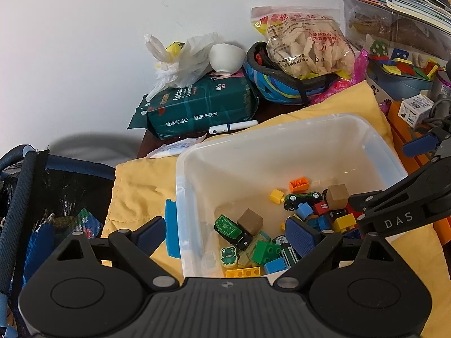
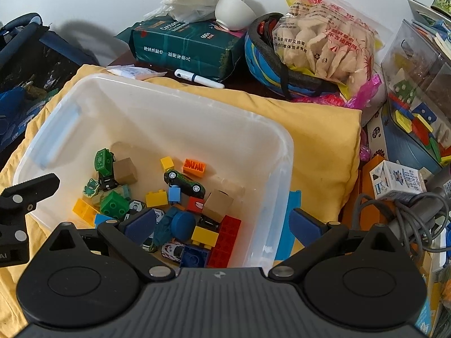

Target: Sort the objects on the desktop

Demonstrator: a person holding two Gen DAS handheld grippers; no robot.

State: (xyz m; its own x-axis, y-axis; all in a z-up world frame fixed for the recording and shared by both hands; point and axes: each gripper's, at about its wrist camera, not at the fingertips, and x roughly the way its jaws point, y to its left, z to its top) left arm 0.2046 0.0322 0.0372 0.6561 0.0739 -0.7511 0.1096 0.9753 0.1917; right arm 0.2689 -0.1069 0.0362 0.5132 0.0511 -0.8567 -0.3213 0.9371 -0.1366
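Soft, even daylight fills both views, bright on the white wall [image 1: 84, 42], where a blurred grey shadow [image 1: 93, 143] lies low at the left. Fisheye bending curves the edges and darkens the corners. The clear bin [image 2: 282, 152] shows mild sheen; focus stays sharp.

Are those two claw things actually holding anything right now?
No. Both the left hand-held gripper and the right hand-held gripper are open, straddling the walls of the clear bin, gripping nothing.

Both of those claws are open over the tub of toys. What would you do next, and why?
Probably close both grippers on the clear bin's side walls to lift it. The left gripper straddles the left wall, the right gripper the right wall, both open, and the toys already lie inside.
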